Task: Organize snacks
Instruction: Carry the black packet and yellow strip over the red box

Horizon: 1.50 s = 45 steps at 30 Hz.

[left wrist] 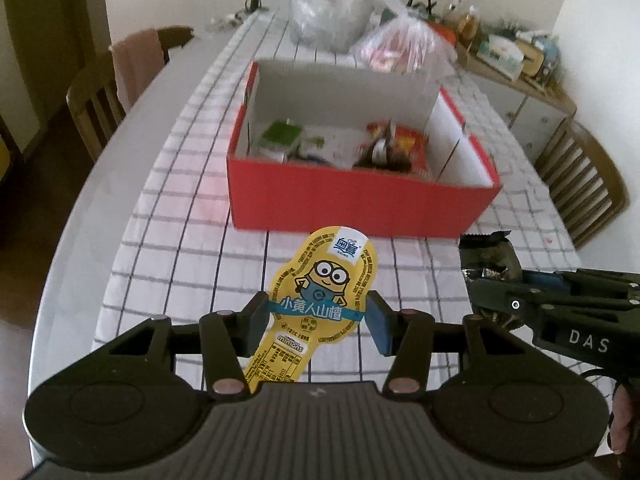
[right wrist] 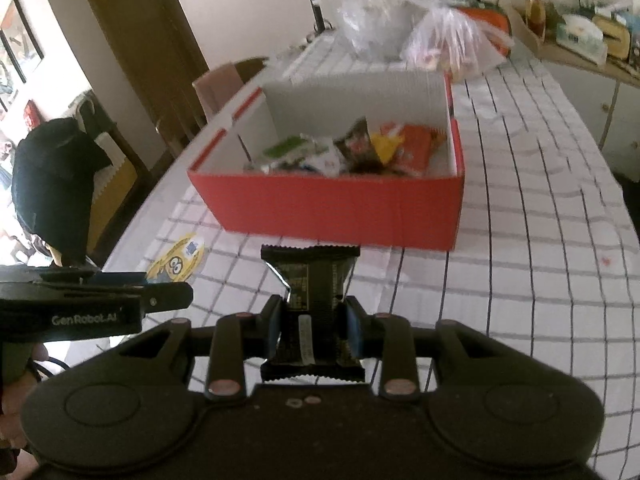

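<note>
The table (left wrist: 100, 184), under a checked cloth (right wrist: 520, 240), carries everything, and the red box (left wrist: 352, 208) at its middle is the landmark. The box stands open-topped, so snacks can be dropped in from above; several packets (right wrist: 360, 148) already lie inside. Beyond the box sit two plastic bags (left wrist: 352, 12), and chairs (left wrist: 96, 96) stand off to either side of it.

On the near side of the box, both tools hang level with their loads pointing at it, which suggests each is carrying a snack there. The right gripper (right wrist: 314, 320) pinches a dark snack packet (right wrist: 310, 284) across its waist. The left gripper (left wrist: 318, 316), left of it, pinches a flat yellow cartoon packet (left wrist: 320, 292) by its sides.
</note>
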Available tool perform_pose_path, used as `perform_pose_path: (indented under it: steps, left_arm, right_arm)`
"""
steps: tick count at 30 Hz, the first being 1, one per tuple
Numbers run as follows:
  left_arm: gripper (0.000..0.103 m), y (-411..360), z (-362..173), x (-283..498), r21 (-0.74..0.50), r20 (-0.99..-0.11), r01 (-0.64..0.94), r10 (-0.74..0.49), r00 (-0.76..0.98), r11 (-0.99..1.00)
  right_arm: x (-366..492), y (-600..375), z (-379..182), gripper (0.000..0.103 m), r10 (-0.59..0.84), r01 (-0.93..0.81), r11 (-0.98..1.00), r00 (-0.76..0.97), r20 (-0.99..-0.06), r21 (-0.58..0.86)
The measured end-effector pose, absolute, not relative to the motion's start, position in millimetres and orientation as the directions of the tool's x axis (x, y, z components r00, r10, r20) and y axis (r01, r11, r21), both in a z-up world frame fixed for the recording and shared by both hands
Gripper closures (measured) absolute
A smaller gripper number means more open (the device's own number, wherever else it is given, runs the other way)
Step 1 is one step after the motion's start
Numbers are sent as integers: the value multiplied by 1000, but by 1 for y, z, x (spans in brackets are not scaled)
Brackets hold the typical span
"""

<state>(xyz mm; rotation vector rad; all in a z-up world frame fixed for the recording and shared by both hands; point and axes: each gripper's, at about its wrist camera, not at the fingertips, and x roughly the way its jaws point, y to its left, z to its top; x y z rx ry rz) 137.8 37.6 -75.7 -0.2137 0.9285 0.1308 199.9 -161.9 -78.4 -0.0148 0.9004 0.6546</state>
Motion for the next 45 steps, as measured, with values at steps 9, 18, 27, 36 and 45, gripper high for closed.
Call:
perform_pose_path:
  steps: [9,18,27,36,45]
  left_arm:
    - [52,46,-40,156,-120,-748,-205,47,662,971]
    - [52,53,-14,188,-101,-707,-202,73,703,974]
    - [52,69,-3,233,-100,-697,-212,84,712,972]
    - [52,90,-31,281,-121,-753,-231,62,655,965]
    - [52,95,-68,318,-114,-804,-212,35,593,971]
  right_arm:
    - [219,-155,-45,72,538,-564,797,498,-680,217]
    - [251,-143,-25,72,539,-571,798,535,-651,193]
    - [296,-135,-18,72,521,-553,815,568,-637,173]
    - [343,-125,-43,72,465,-513,844,556,-689,155]
    - [364,-113,-84,72,405,-493,860,504,-762,131]
